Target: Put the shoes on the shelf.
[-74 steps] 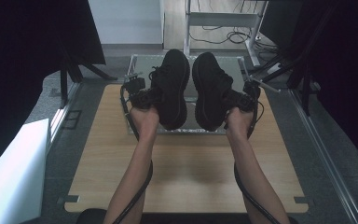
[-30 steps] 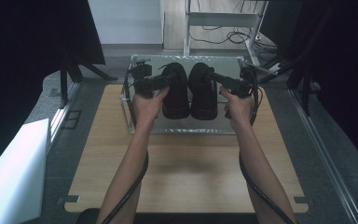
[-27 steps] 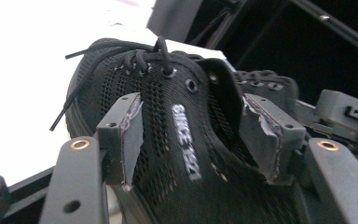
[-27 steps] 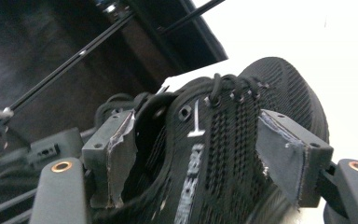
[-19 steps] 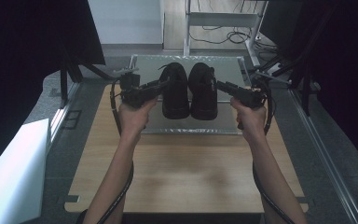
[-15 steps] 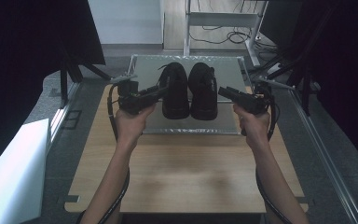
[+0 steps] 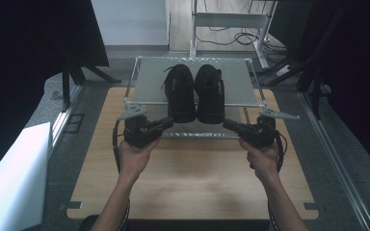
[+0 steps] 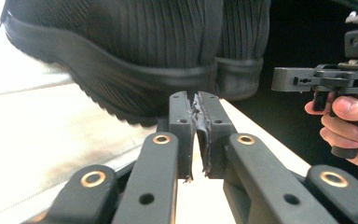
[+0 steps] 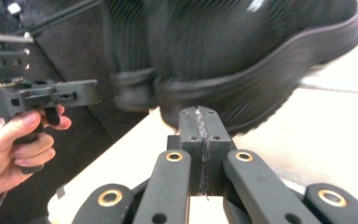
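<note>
Backing off: both grippers have come back toward the person compared with 0.5 s ago, and the shoes stayed put.

High view: left gripper (image 7: 166, 123) and right gripper (image 7: 229, 125) now sit at the near edge of the metal rack (image 7: 149, 86), tips aimed inward at the heels but apart from them. A second ago they were up alongside the pair. Left shoe (image 7: 179, 91) and right shoe (image 7: 210, 91) stand side by side on the rack's top shelf, heels toward the person, touching or nearly so. Rack stands at the far end of the wooden table (image 7: 192, 178). Neither shoe shifted across the last three frames.

Left gripper view: jaws pressed together, nothing between the pads, only a thin seam. Left shoe's heel (image 8: 135, 56) looms just past the tips, no contact. Other hand (image 8: 349, 126) with its gripper farther right.

Right gripper view: same story, jaws together and empty. Right shoe (image 9: 242, 60) is motion-blurred, which fits a camera that's moving. Other hand (image 9: 14, 140) off to the left.

My read: shoes are placed and released, this is the retreat. Placement looks done; what's left is clearing the hands off the rack without clipping the heels.
</note>
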Demonstrator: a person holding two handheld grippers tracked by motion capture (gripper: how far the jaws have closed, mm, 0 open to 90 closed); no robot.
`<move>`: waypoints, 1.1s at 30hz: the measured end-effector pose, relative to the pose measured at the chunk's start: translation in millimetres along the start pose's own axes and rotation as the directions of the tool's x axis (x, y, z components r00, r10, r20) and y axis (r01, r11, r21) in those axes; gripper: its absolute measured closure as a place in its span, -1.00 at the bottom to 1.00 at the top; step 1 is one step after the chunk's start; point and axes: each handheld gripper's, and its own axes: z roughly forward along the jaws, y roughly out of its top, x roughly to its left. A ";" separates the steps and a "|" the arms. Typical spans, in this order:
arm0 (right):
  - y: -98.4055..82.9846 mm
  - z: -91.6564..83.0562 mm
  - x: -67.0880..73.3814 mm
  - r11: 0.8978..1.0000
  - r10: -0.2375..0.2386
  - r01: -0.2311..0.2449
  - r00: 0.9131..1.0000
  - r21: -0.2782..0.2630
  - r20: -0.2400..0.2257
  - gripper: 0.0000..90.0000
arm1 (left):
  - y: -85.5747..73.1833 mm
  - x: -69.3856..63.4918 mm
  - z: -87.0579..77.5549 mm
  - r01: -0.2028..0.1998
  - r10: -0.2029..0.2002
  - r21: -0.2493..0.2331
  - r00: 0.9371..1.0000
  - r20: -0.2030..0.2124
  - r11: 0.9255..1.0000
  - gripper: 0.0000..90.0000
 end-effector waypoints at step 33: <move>6.8 55.6 -12.7 0.999 0.037 -0.034 0.995 -0.032 0.094 1.00 | 11.9 22.9 50.5 0.033 -0.031 0.029 0.997 -0.072 0.999 0.98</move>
